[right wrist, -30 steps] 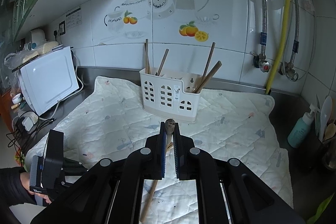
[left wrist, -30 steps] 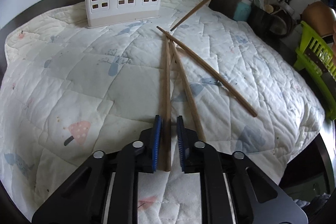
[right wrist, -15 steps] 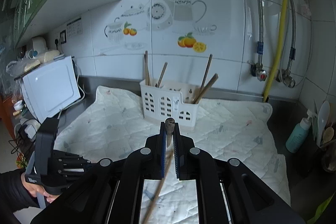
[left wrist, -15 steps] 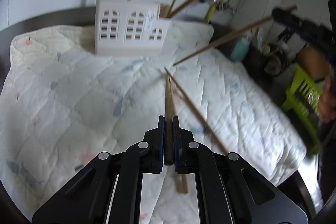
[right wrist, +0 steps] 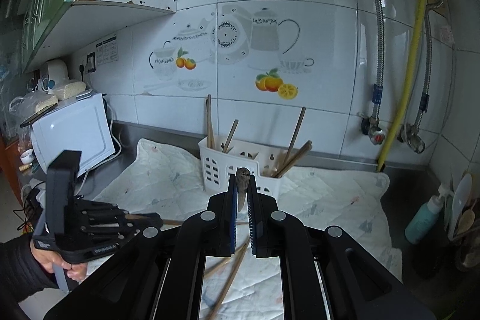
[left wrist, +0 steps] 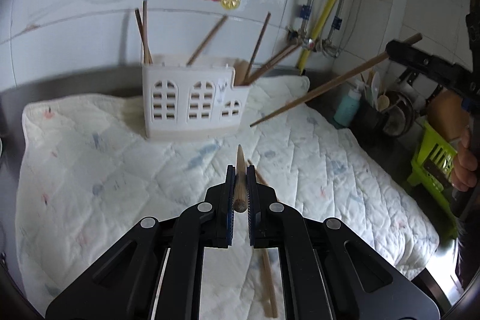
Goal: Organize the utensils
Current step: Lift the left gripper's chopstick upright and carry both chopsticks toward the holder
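Observation:
In the left wrist view my left gripper is shut on a wooden chopstick, held above the quilt and pointing at the white utensil holder, which has several chopsticks standing in it. My right gripper is shut on another chopstick near its butt end, and the shaft slants down under the jaws. That chopstick is in the left wrist view too, hanging from the right gripper at the upper right. Two loose chopsticks lie on the quilt below my left gripper.
A white quilted mat covers the steel counter. A microwave stands at the left. At the right are a teal bottle, a green basket and dark pots. Pipes run down the tiled wall behind the holder.
My left gripper closed on a chopstick lying on the quilt and lifted it up toward the holder. My right gripper rose a little with its chopstick.

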{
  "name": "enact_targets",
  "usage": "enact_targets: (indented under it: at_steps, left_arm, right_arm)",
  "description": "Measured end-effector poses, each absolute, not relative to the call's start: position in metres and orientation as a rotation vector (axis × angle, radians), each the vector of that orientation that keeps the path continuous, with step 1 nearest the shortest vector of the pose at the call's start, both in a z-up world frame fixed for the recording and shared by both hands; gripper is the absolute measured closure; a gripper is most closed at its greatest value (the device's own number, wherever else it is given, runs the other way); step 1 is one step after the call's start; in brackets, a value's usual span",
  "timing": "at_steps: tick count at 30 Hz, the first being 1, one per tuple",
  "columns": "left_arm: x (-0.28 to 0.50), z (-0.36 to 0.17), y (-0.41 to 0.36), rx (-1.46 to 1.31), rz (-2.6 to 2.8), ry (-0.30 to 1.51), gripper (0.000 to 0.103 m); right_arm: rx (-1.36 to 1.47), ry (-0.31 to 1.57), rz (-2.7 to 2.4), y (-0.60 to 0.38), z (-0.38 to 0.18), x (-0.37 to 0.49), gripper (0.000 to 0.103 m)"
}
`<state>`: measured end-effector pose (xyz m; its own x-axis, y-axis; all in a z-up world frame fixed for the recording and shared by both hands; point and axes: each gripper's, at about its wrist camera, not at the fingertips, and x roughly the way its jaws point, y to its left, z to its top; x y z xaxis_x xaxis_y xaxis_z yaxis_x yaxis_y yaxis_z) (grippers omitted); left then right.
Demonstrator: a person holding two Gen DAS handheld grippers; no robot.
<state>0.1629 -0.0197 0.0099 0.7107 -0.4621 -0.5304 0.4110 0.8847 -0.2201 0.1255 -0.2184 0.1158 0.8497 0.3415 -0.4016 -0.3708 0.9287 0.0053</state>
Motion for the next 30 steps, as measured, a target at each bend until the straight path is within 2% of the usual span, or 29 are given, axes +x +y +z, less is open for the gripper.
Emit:
enact_targets:
  at_steps: [17, 30]
  left_arm:
    - [0.211, 0.149, -0.009, 0.032, -0.466, 0.461, 0.097]
    - [0.221, 0.162, 0.028, 0.046, -0.423, 0.508, 0.097]
  right_arm:
    - [-0.127, 0.438, 0.327, -0.220, 0.177, 0.221, 0.097]
    - [-0.138, 0.514, 0.336, -0.209, 0.149, 0.262, 0.097]
